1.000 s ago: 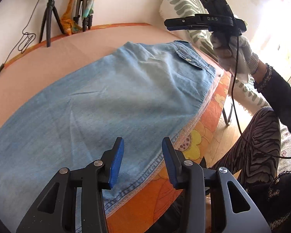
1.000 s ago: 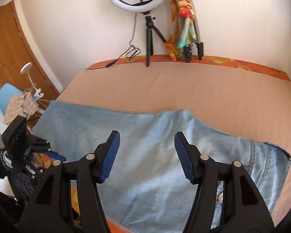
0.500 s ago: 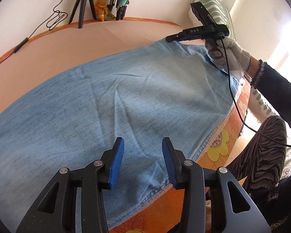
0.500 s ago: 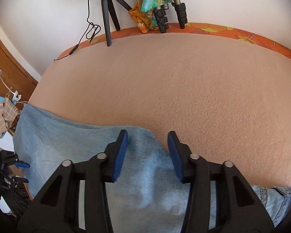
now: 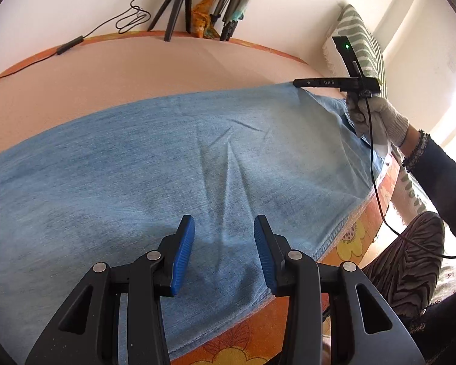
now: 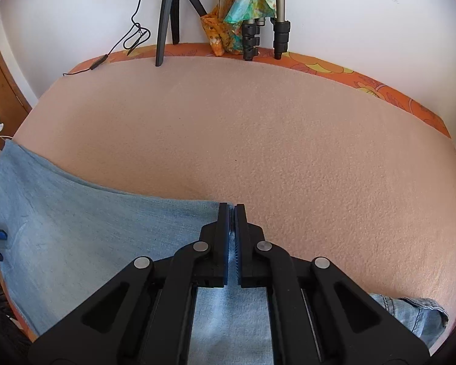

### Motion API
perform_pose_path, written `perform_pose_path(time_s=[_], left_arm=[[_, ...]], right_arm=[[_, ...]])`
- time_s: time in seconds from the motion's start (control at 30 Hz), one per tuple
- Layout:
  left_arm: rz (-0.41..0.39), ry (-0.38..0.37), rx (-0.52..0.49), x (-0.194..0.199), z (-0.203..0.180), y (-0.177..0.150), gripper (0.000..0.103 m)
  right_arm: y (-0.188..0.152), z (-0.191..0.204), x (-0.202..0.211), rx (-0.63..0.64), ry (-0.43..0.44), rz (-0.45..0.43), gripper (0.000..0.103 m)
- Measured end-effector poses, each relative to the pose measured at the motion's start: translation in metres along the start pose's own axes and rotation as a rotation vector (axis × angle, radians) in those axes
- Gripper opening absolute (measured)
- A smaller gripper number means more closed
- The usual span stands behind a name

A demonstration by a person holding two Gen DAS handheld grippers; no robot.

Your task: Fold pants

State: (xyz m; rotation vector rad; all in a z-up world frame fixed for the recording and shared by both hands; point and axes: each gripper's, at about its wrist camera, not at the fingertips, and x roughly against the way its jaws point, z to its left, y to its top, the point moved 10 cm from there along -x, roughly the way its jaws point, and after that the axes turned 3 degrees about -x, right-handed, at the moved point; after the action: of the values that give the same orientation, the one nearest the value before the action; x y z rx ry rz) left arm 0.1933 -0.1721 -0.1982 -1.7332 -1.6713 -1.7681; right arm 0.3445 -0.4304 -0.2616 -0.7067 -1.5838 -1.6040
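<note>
Bed [image 6: 258, 140] with peach cover – denim pants [image 5: 167, 167] spread flat, soft but heavy. Right tool [image 6: 231, 213] closed, pinching far edge; left tool [image 5: 224, 249] open above near hem – grip there.

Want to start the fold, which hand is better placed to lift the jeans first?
Right, probably. Its tongs are shut on the far edge of the jeans, while the left tongs hang open above the cloth.

Left gripper [image 5: 224, 251] jaws apart above pants [image 5: 155, 164]; right gripper [image 5: 298, 83] at far pants edge.
</note>
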Motion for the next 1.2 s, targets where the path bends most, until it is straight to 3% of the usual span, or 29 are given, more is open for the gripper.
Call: perform_pose_path(time_s=[0.1,0.2,0.27,0.33,0.57,0.77,0.87,1.07,1.2], left_arm=[[-0.039,0.016,0.055,0.019,0.012,-0.002,0.039],[-0.067,0.031,0.108,0.038,0.025,-0.008,0.052],[-0.082,0.038,0.147,0.05,0.035,-0.013,0.053],[-0.107,0.048,0.193,0.063,0.042,-0.017,0.053],[-0.225,0.038,0.413,0.114,0.083,-0.036,0.053],[-0.249,0.224,0.561,0.152,0.133,-0.066,0.053],[-0.294,0.232,0.657,0.17,0.156,-0.085,0.053],[-0.366,0.343,0.843,0.205,0.213,-0.134,0.053],[-0.431,0.346,1.015,0.222,0.251,-0.175,0.053]], right_arm=[[-0.004,-0.009,0.005,-0.039,-0.045,-0.005,0.003],[-0.008,-0.011,0.024,-0.074,-0.058,-0.041,0.01],[-0.01,-0.01,0.039,-0.092,-0.072,-0.079,0.038],[-0.013,-0.003,0.057,-0.105,-0.061,-0.117,0.052],[-0.032,0.056,0.094,-0.128,0.031,-0.163,0.057],[-0.043,0.137,0.105,-0.077,0.172,-0.182,0.059],[-0.045,0.174,0.101,-0.042,0.213,-0.178,0.059],[-0.05,0.236,0.101,0.052,0.272,-0.173,0.059],[-0.055,0.259,0.096,0.105,0.262,-0.175,0.059]])
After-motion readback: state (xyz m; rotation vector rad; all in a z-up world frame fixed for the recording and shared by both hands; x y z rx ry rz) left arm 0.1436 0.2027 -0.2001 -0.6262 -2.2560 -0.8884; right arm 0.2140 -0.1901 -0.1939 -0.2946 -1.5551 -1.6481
